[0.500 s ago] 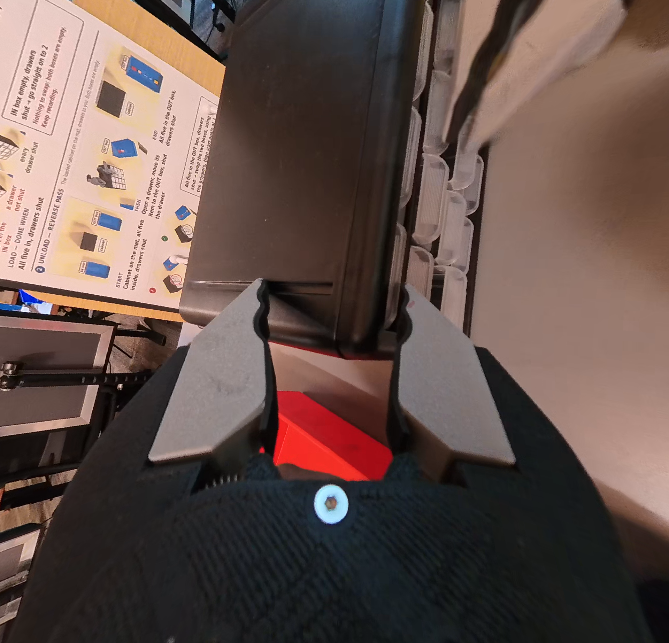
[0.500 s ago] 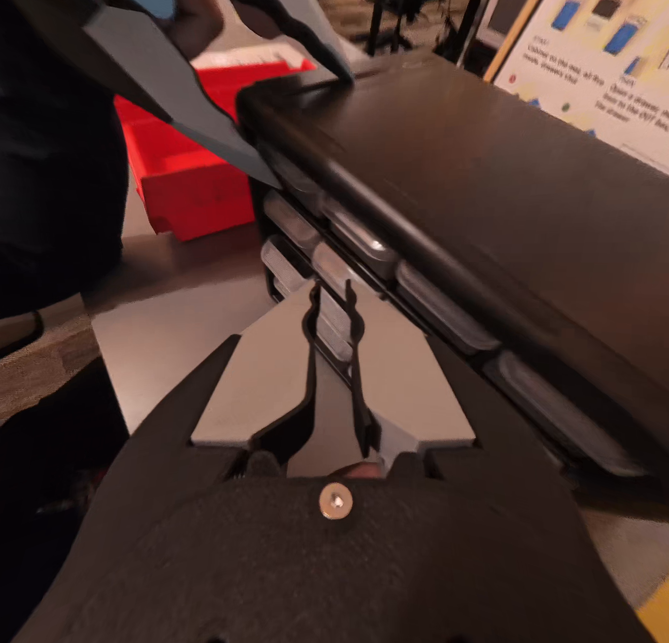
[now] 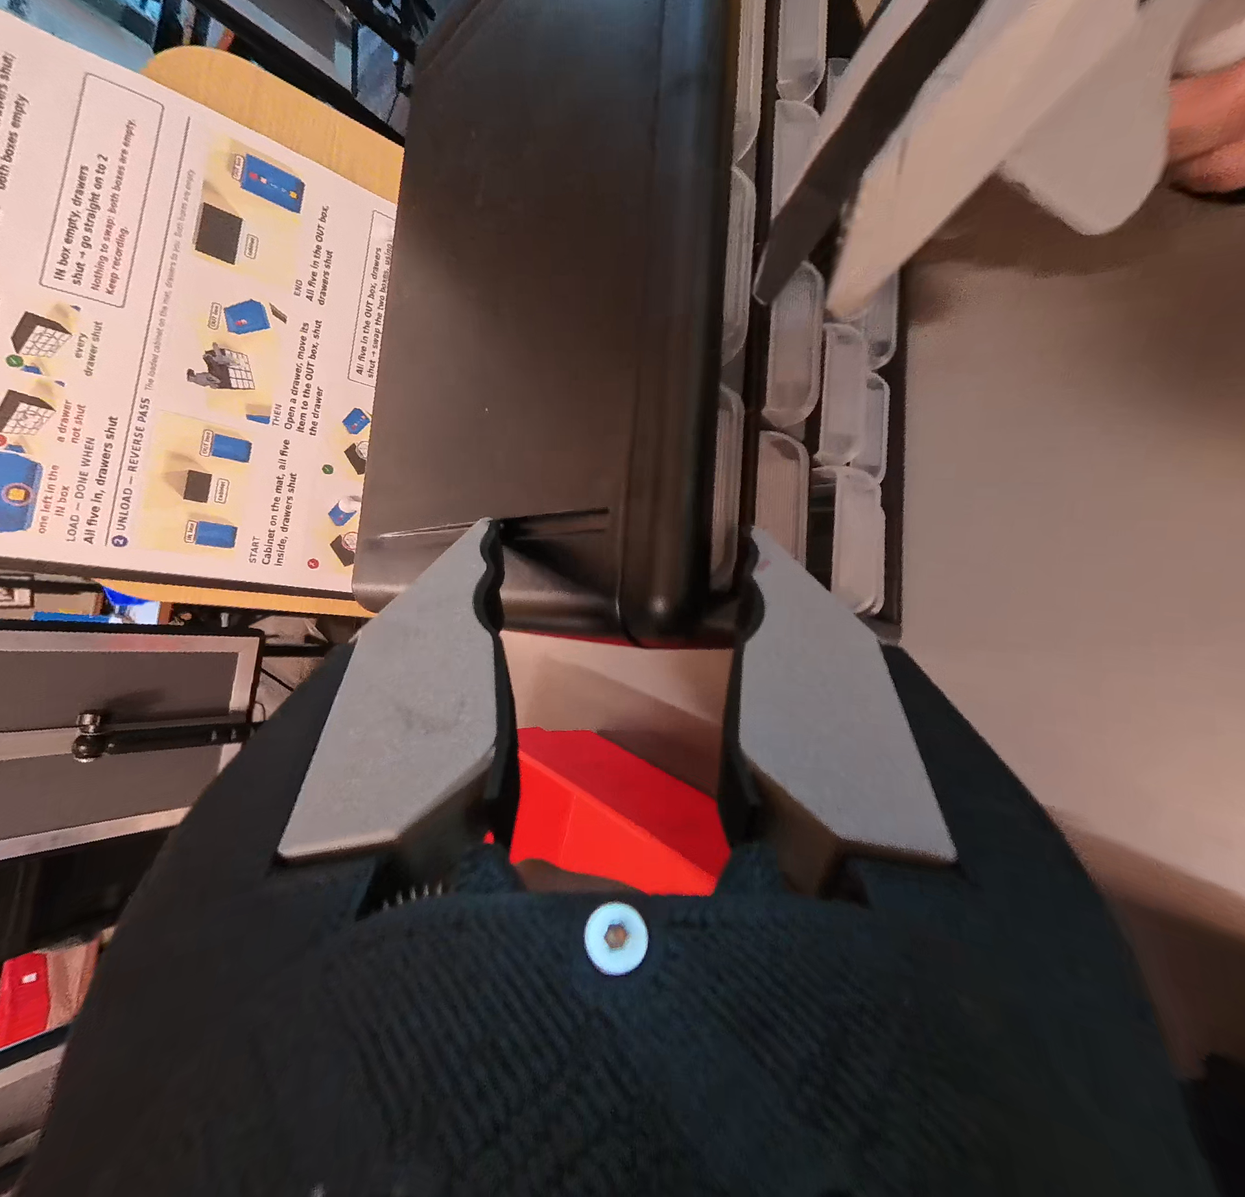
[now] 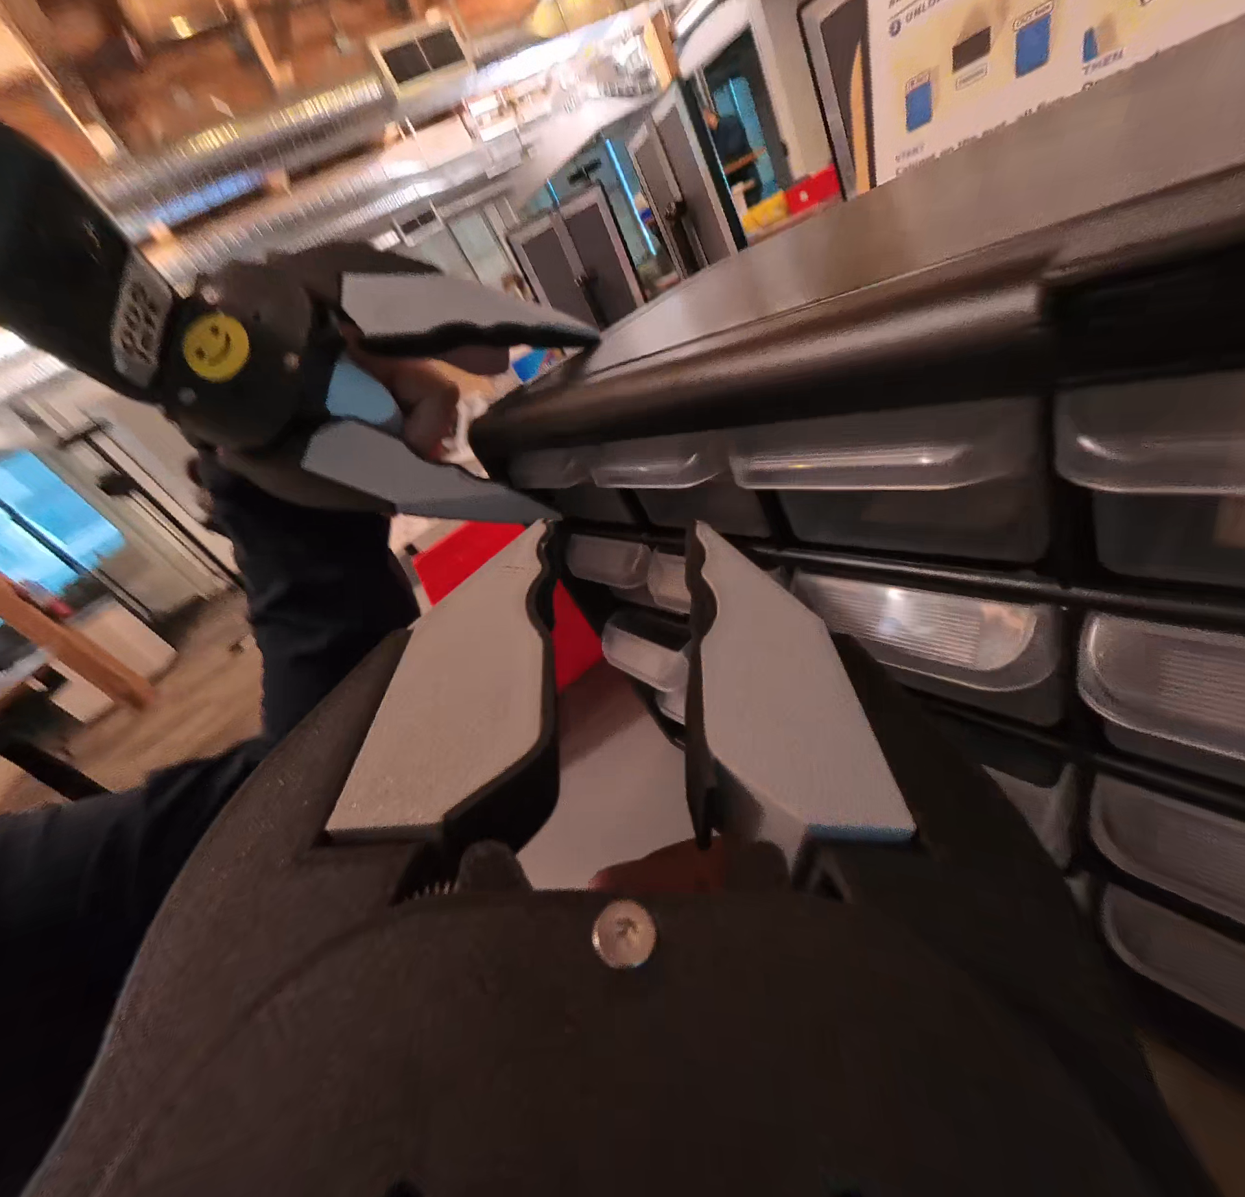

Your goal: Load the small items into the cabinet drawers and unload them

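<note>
At the near top corner of the black cabinet (image 3: 539, 289) the left gripper (image 3: 616, 558) straddles the edge, one pad on the lid, the other against the drawer face, clamped on that corner. Right gripper (image 4: 623, 545) hangs in front of the clear drawers (image 4: 909, 491) with fingers apart and nothing between them, a couple of the far drawers poking out right past its tips. Red bin (image 3: 606, 807) sits on the grey mat (image 3: 1078, 558) just behind the left gripper, and the instruction poster (image 3: 168, 356) stands on the cabinet's far side.
</note>
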The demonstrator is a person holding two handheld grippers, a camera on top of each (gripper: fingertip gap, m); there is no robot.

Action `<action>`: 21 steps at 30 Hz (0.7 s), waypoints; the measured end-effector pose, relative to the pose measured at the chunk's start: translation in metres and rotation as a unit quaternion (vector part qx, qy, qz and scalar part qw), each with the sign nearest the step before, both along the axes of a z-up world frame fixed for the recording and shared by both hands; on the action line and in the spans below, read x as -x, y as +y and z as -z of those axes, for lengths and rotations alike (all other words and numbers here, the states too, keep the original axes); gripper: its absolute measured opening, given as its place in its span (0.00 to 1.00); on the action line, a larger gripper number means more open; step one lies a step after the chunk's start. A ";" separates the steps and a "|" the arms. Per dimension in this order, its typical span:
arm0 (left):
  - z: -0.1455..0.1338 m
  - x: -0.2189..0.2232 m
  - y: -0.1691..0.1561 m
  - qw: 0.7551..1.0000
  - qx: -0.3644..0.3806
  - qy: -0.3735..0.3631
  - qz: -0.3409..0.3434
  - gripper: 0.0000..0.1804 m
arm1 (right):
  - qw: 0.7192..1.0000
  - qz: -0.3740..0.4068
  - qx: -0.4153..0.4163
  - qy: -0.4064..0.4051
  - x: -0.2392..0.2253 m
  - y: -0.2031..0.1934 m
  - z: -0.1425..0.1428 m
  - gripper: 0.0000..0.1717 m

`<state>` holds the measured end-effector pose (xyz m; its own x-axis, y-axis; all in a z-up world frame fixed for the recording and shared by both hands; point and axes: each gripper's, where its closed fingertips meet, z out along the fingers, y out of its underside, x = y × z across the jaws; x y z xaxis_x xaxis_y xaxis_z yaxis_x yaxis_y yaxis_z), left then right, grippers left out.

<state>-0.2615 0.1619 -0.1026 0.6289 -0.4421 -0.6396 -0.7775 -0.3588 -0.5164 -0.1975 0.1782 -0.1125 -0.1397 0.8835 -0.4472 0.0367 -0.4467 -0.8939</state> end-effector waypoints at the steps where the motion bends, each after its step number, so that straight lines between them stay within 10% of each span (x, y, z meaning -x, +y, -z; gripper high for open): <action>1: -0.001 0.000 -0.001 1.000 0.000 0.000 0.002 0.37 | 1.000 0.000 0.018 0.014 0.000 0.002 -0.003 0.20; 21: -0.005 -0.002 -0.007 1.000 -0.006 -0.015 0.006 0.33 | 0.995 -0.029 0.044 0.089 -0.004 -0.016 -0.012 0.06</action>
